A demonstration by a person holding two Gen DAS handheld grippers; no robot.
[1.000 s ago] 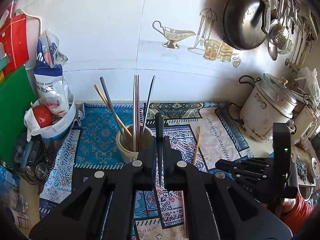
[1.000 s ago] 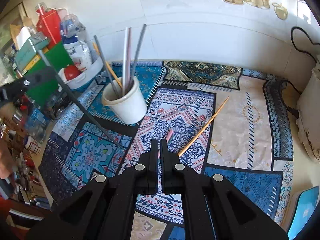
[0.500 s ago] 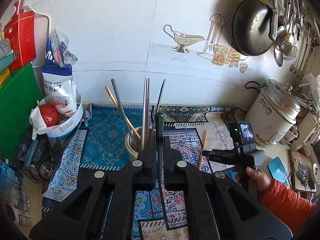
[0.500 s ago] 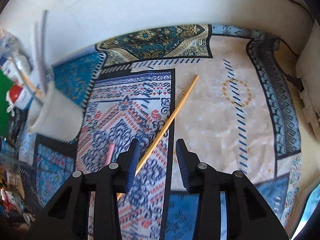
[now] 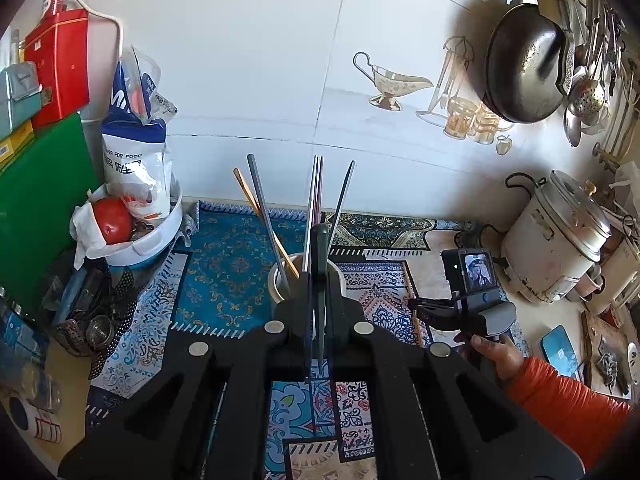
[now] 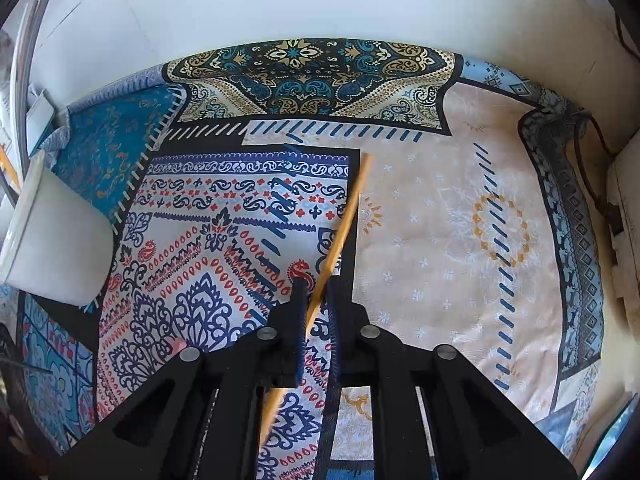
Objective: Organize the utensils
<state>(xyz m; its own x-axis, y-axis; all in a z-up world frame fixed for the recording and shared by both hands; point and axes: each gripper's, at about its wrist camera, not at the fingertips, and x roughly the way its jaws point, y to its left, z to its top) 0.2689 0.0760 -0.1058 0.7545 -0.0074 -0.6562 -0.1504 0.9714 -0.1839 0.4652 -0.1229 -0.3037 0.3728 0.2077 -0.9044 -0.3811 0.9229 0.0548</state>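
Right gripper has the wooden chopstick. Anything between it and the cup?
Nothing visible. Right gripper is shut on the wooden chopstick; only bare patterned mat separates it from the cup, left, already holding several chopsticks.

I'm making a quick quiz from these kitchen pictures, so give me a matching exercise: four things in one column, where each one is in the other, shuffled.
Things:
1. wooden chopstick
2. dark chopstick
3. wok
4. tomato

Places:
A. hanging on the wall
B. in the white bowl
C. between the right gripper's fingers, on the cloth
D. held in the left gripper, by the cup

Pairs: 1-C, 2-D, 3-A, 4-B
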